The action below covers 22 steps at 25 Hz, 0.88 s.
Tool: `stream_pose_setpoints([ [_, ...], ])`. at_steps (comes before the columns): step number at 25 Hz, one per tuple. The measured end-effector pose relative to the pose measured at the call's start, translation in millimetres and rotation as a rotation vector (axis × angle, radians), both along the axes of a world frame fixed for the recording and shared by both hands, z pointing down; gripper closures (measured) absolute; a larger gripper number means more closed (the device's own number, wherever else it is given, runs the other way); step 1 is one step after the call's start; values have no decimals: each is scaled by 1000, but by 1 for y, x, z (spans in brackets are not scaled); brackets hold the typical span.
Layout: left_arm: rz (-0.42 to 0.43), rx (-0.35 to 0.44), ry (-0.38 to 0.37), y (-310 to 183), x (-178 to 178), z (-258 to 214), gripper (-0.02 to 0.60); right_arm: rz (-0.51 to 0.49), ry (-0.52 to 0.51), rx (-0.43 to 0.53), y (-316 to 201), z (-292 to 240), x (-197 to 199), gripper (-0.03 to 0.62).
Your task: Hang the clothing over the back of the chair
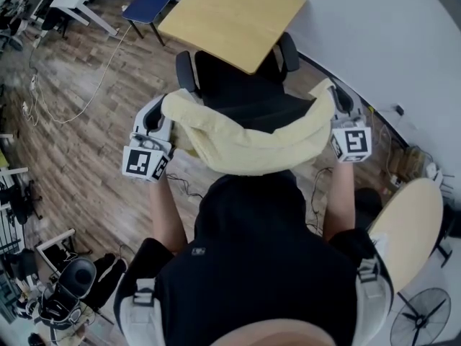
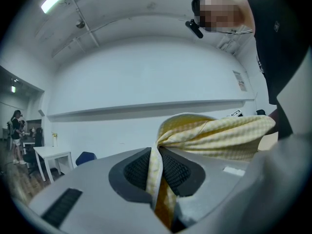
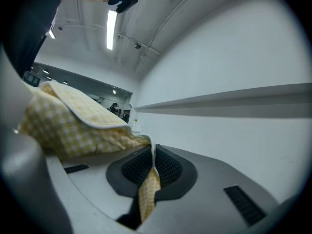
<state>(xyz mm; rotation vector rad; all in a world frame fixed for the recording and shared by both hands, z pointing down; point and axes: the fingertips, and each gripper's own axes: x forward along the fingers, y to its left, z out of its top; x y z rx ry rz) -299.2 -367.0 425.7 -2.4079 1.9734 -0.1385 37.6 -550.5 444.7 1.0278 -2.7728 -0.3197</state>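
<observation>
The garment (image 1: 248, 146) is stretched between your tools and sags over the top of the chair (image 1: 238, 85) back. The left tool (image 2: 156, 174) and right tool (image 3: 151, 172) each pinch an end, nearly closed on cloth, apparently to keep it spread across the back's width.

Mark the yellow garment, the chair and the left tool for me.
yellow garment (image 1: 252, 150): head view, middle of the sagging stretch.
chair (image 1: 238, 92): head view, black surface between the armrests.
left tool (image 2: 157, 172): left gripper view, between its pads, where the garment is pinched.
</observation>
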Motion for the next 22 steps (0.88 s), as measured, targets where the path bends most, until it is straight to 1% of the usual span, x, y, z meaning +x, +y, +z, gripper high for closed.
stream_pose_setpoints([
  [4,-16,-51,-36,10,-8,11,517,25,26,-39,7,12,7,591],
  [7,-25,-87,-17,20,-13,24,503,44,29,-54,13,20,13,588],
  [10,-46,-114,-13,28,-17,38,492,64,11,-54,16,26,20,543],
  [12,-57,-130,-27,34,-16,46,477,76,32,-68,22,36,25,519],
  [17,-62,-132,-34,51,-16,49,456,90,70,-91,41,49,33,497],
  [20,-34,-110,-48,58,-9,44,413,99,78,-101,49,51,36,494],
  [22,-31,-95,-63,63,-5,41,400,112,77,-100,55,51,40,494],
])
